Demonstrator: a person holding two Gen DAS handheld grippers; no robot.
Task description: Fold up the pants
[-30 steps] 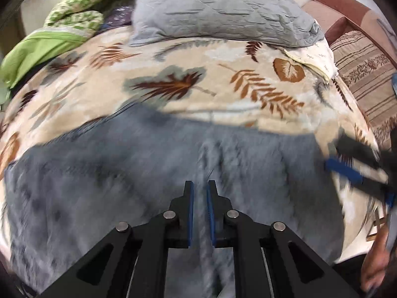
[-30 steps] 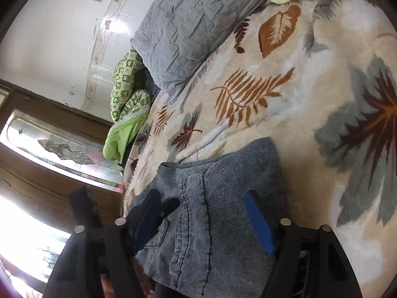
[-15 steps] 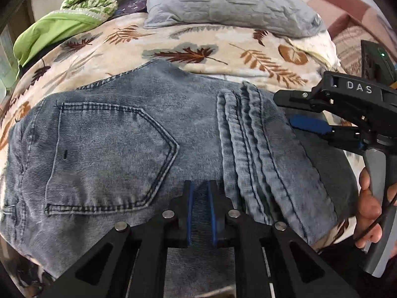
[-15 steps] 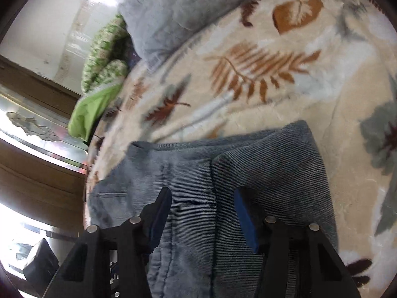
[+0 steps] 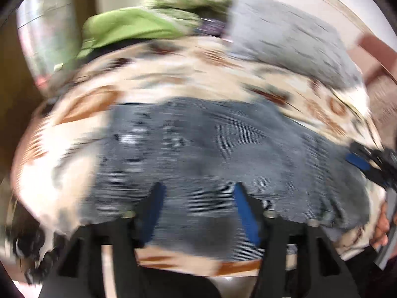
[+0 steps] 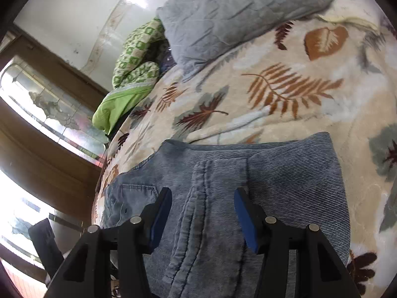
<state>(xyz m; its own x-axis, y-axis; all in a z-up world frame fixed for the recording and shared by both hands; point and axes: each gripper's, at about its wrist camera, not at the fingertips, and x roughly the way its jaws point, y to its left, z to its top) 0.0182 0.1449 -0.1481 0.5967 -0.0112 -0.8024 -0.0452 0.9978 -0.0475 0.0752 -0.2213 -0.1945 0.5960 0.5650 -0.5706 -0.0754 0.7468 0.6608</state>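
The pants (image 6: 248,193), grey-blue denim, lie folded into a compact stack on the leaf-print blanket (image 6: 285,94) that covers the bed, near its close edge. A back pocket shows on the stack's left part in the right wrist view, and a thick ridge of seams runs down its middle.

The left gripper (image 5: 198,208) has just been opening: its jaws now stand wide apart above the pants, with nothing pinched between the blue pads (this view is heavily smeared, so finer detail is lost). The right gripper (image 6: 202,213) hovers over the seam ridge with its jaws apart as well; the pads flank the ridge but do not press on it. In the left wrist view the right gripper (image 5: 367,166) shows at the stack's right end, with a hand (image 5: 380,228) below it.

A grey pillow (image 6: 235,12) and a green quilt (image 6: 129,82) lie at the far side of the bed.
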